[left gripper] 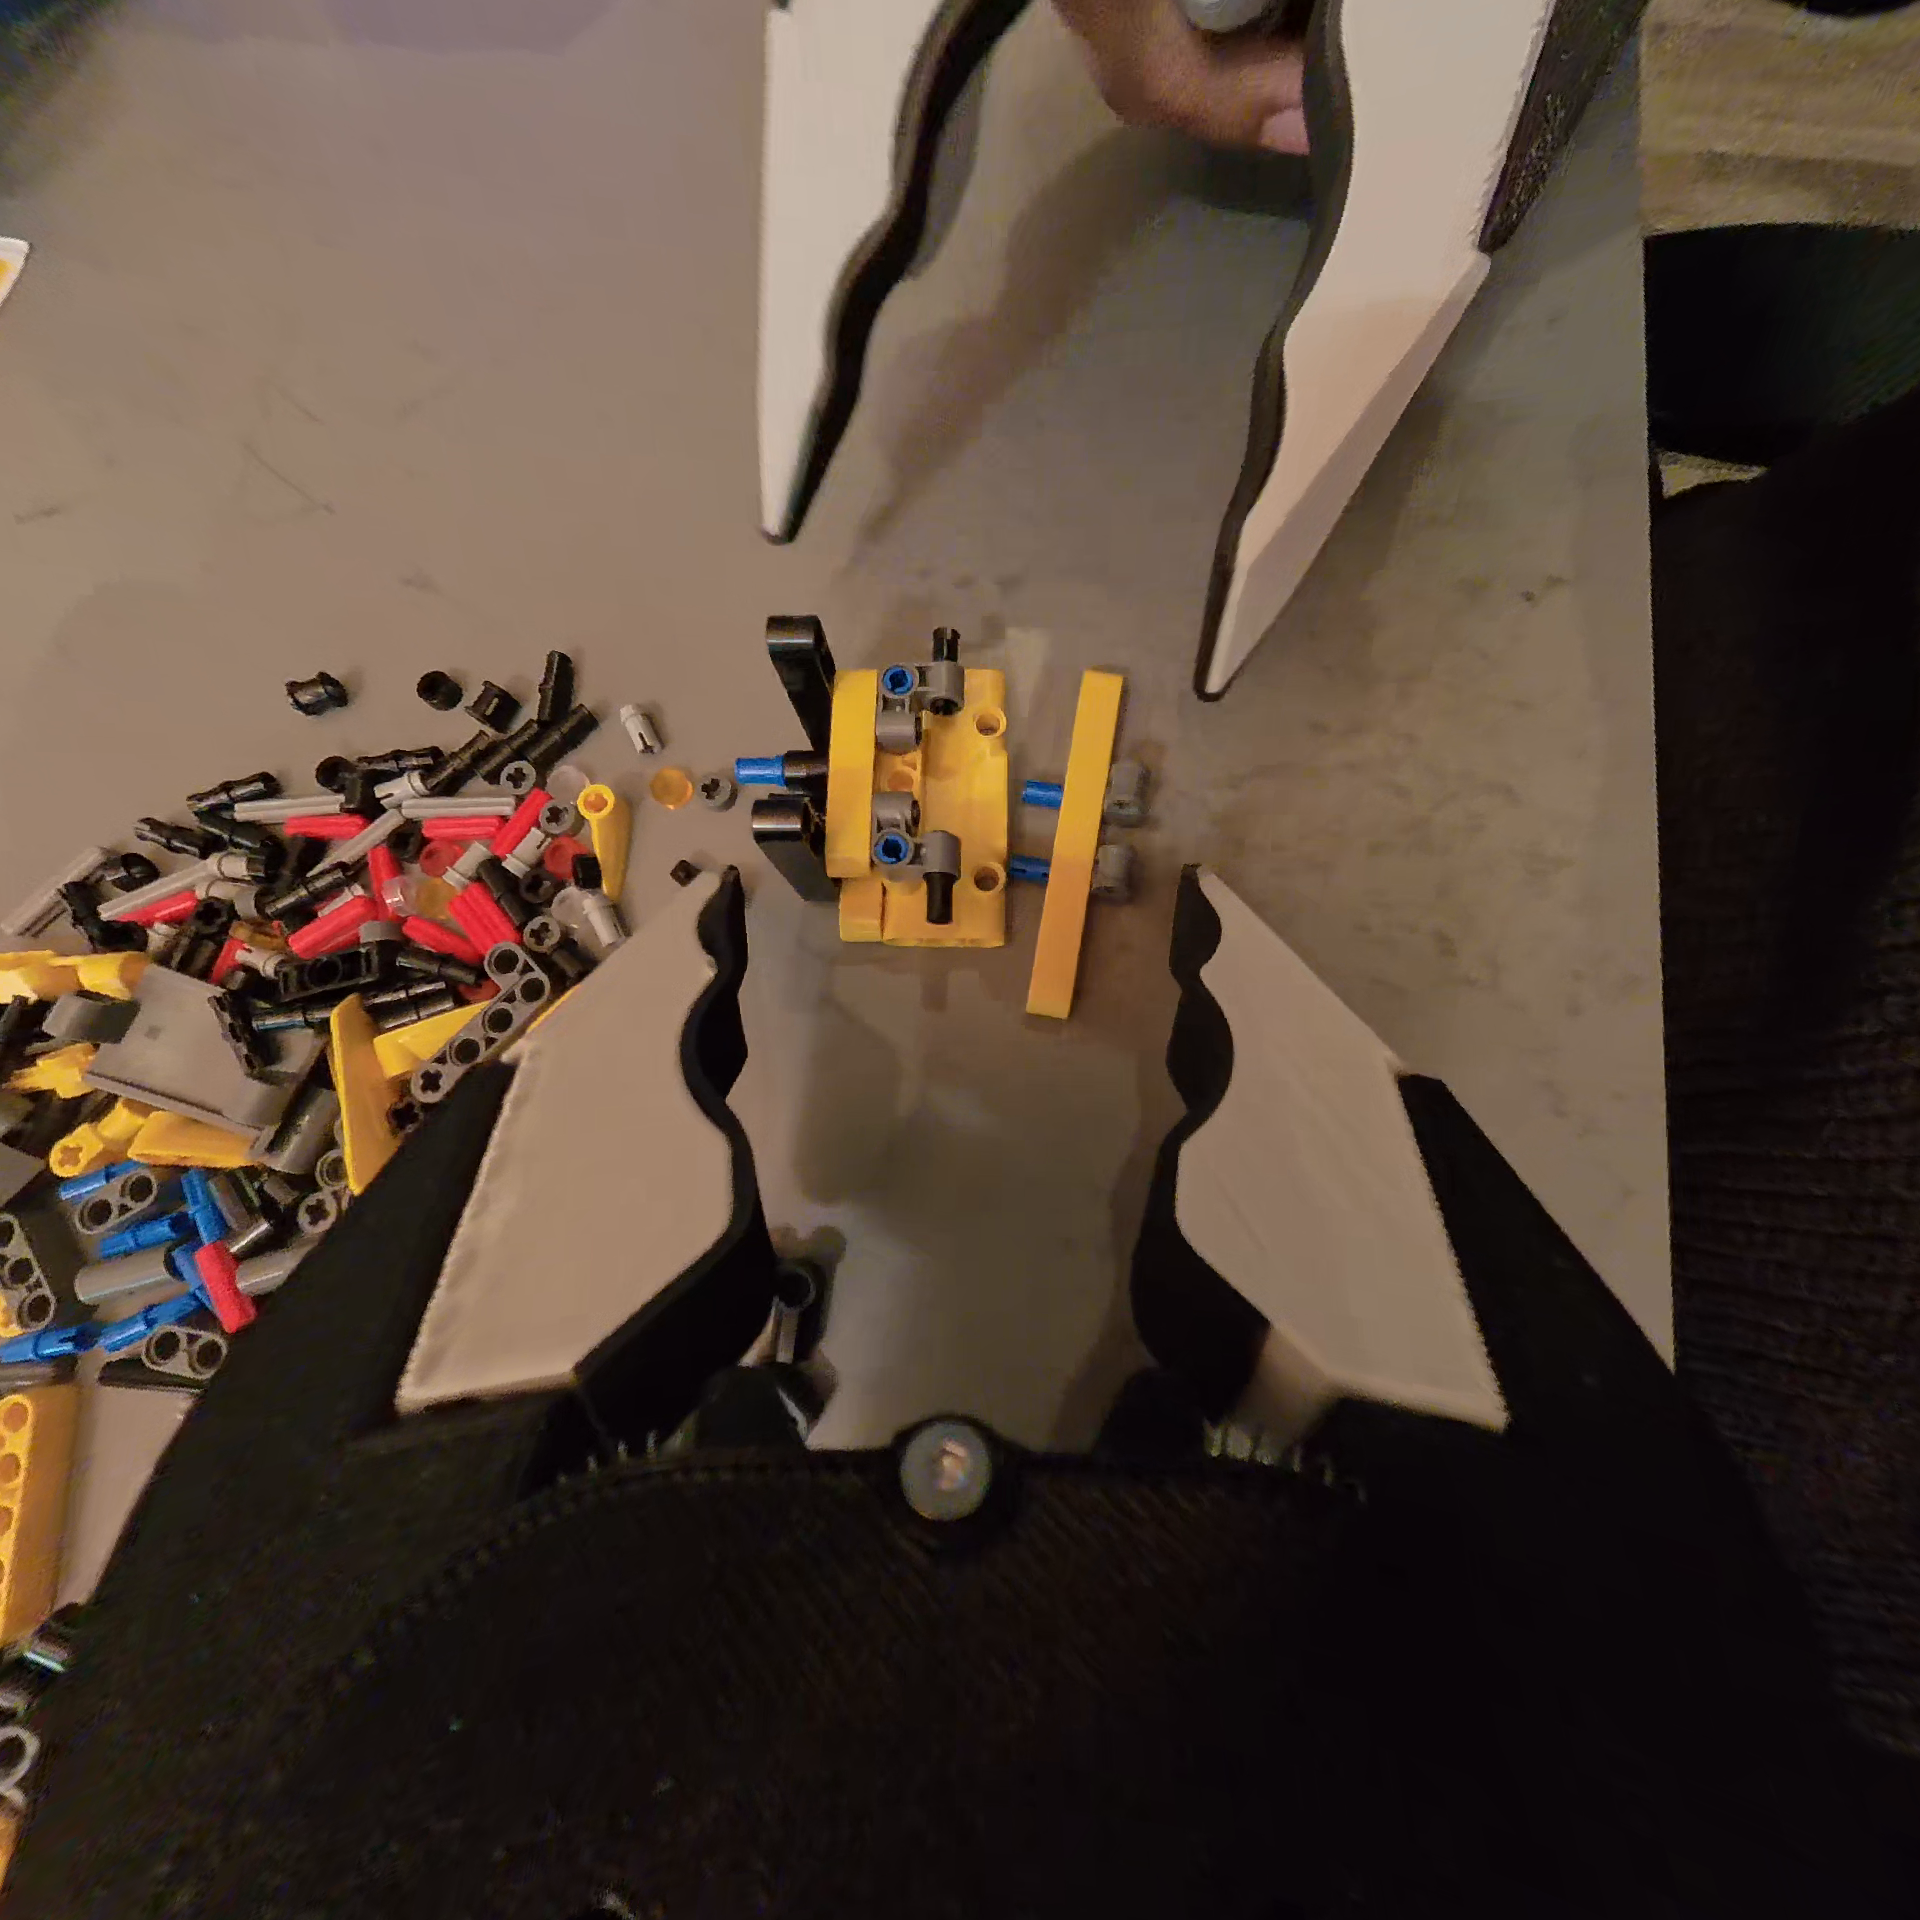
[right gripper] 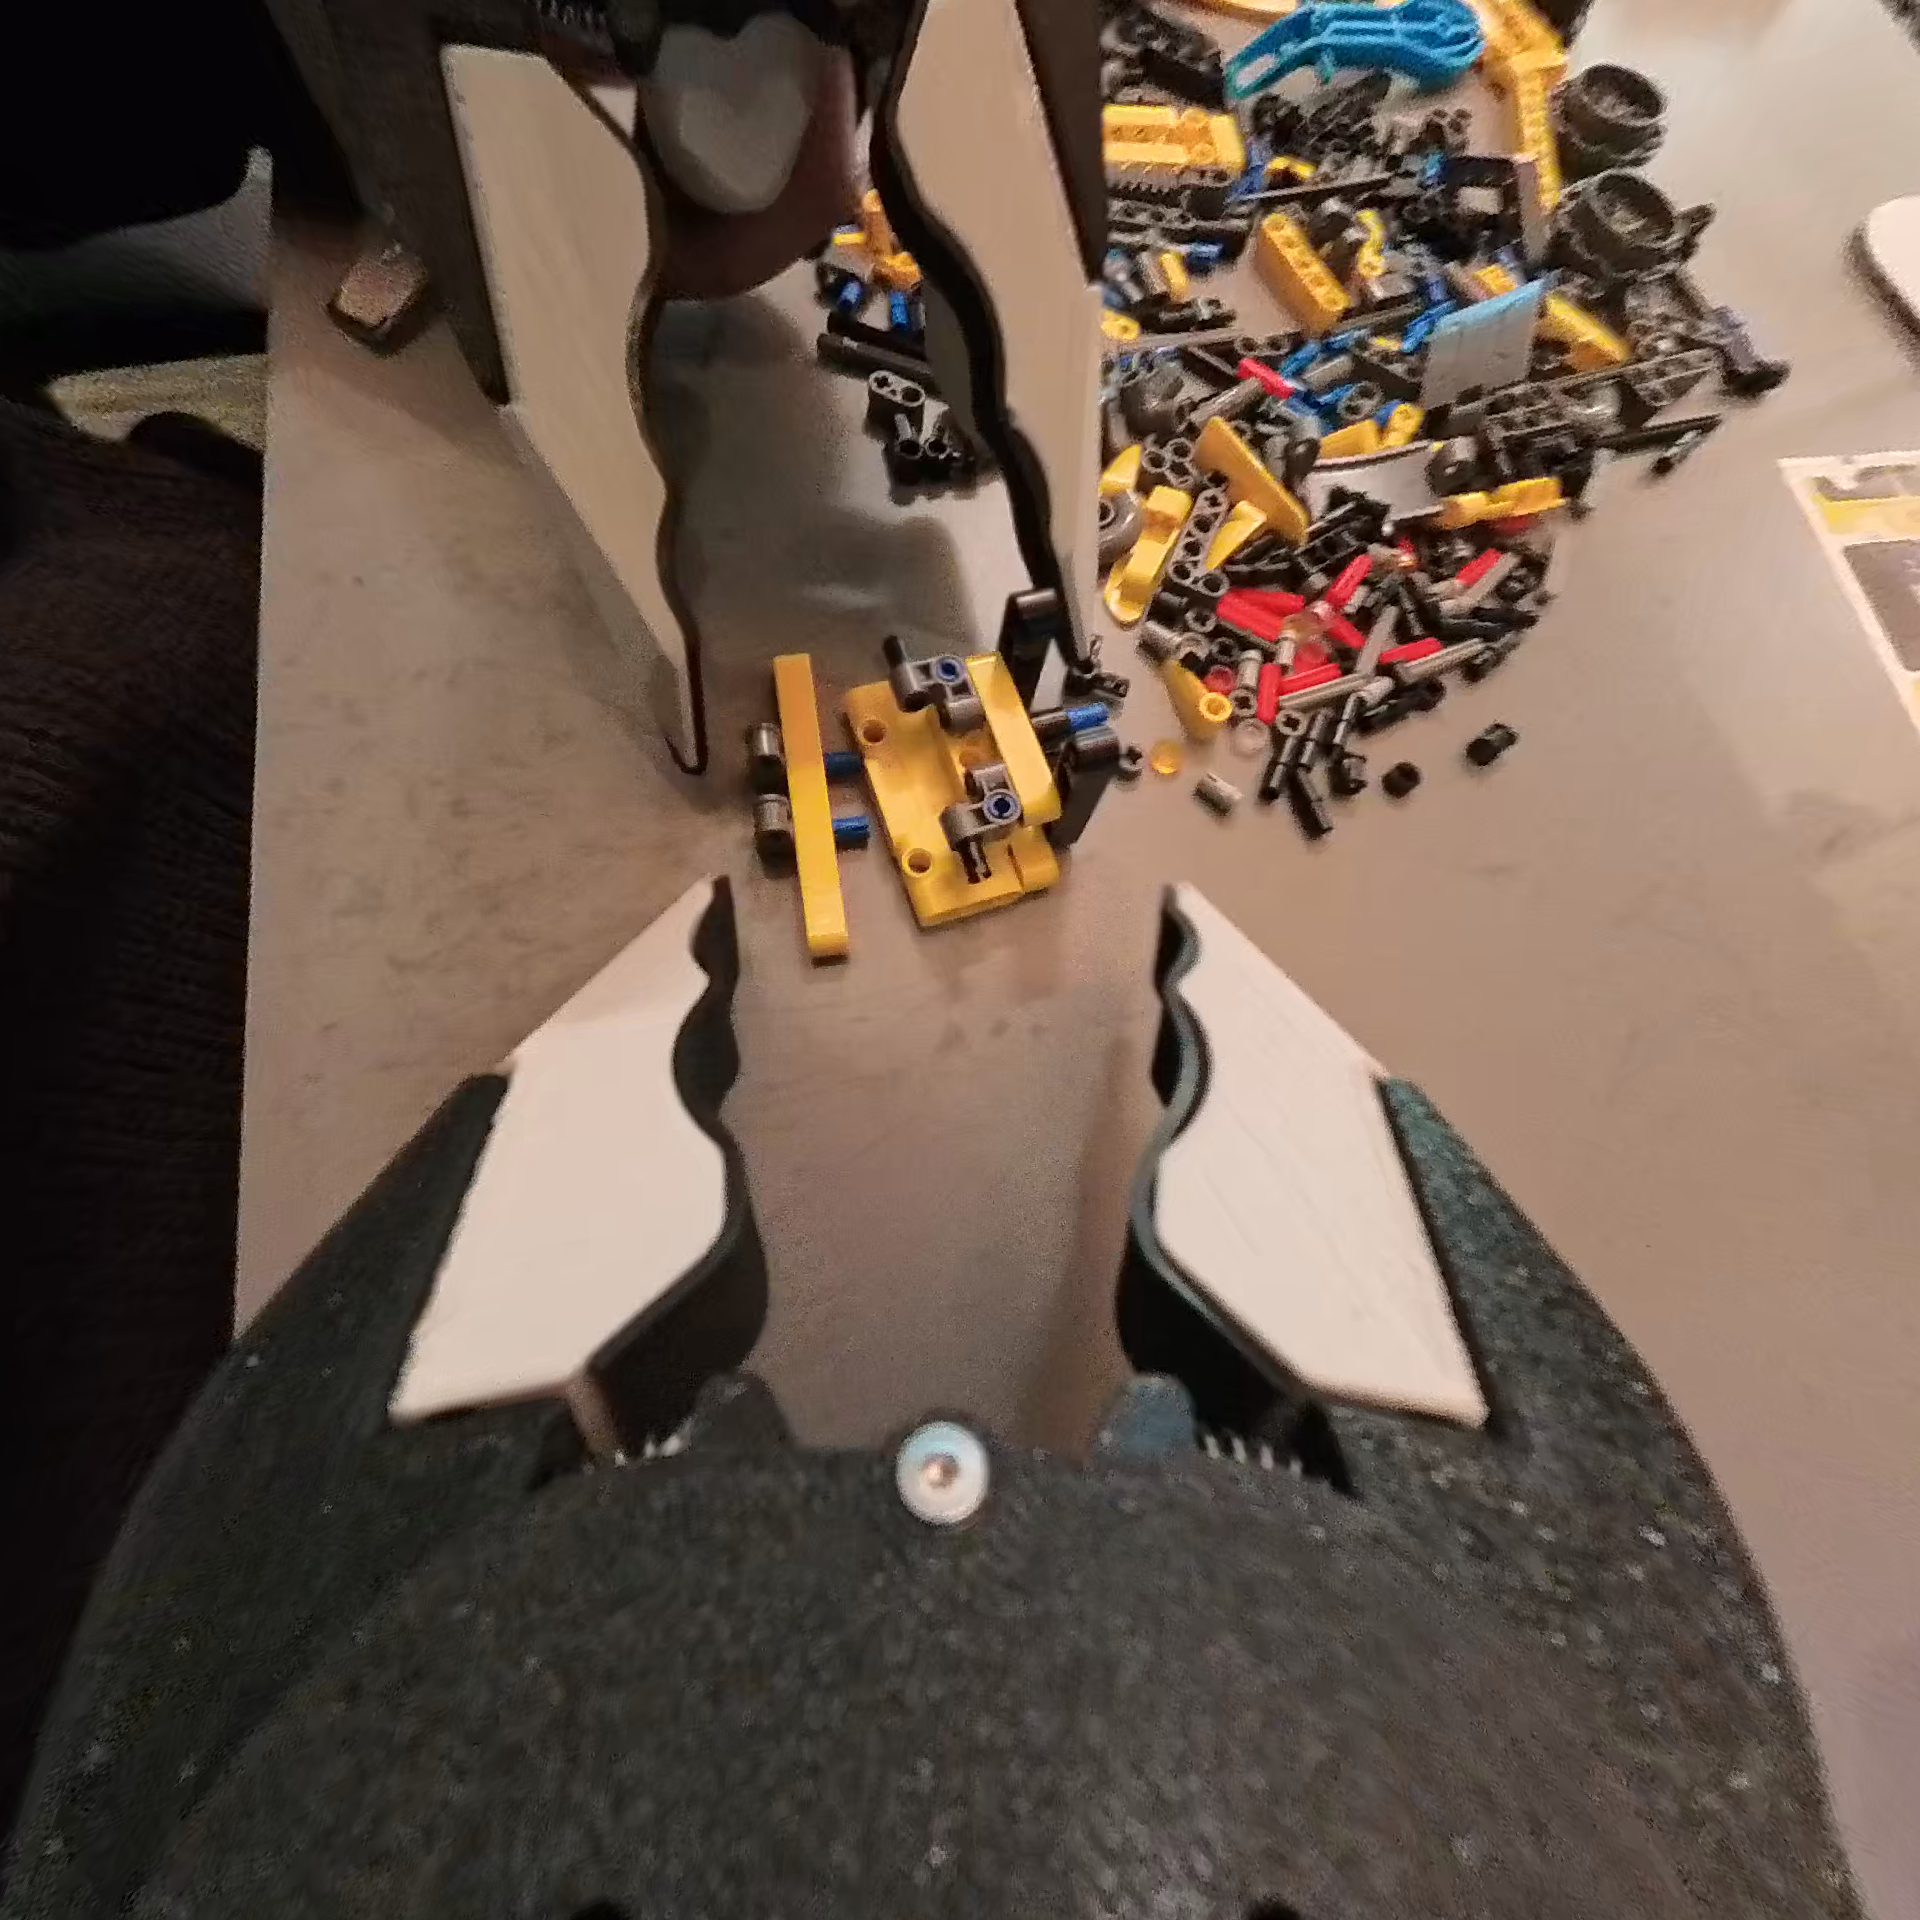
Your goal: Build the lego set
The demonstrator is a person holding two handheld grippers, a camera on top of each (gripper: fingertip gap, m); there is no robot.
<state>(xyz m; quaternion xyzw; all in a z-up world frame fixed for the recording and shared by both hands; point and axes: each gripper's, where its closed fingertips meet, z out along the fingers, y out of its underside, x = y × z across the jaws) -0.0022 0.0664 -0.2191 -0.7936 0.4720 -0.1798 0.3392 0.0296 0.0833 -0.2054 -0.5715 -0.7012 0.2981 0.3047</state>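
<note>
A small yellow brick assembly point(left gripper: 935, 800) with grey connectors, blue pins and black beams lies on the grey table point(left gripper: 416, 364). A long yellow beam point(left gripper: 1075, 842) sits on two blue pins at its side. My left gripper point(left gripper: 961, 883) is open and empty, its tips just short of the assembly. My right gripper point(left gripper: 992, 608) faces it from the far side, open and empty. In the right wrist view the assembly point(right gripper: 956, 790) and beam point(right gripper: 816, 810) lie between my right gripper point(right gripper: 945, 891) and the left gripper point(right gripper: 883, 707), whose tips flank it.
A pile of loose black, red, yellow, blue and grey parts point(left gripper: 312, 935) lies beside the assembly; the right wrist view shows it point(right gripper: 1351, 416) with black wheels point(right gripper: 1610, 104). A printed sheet point(right gripper: 1860, 561) lies beyond. The table edge point(left gripper: 1652, 727) runs close by. My right fingertips sit around 5 centimeters from my left ones.
</note>
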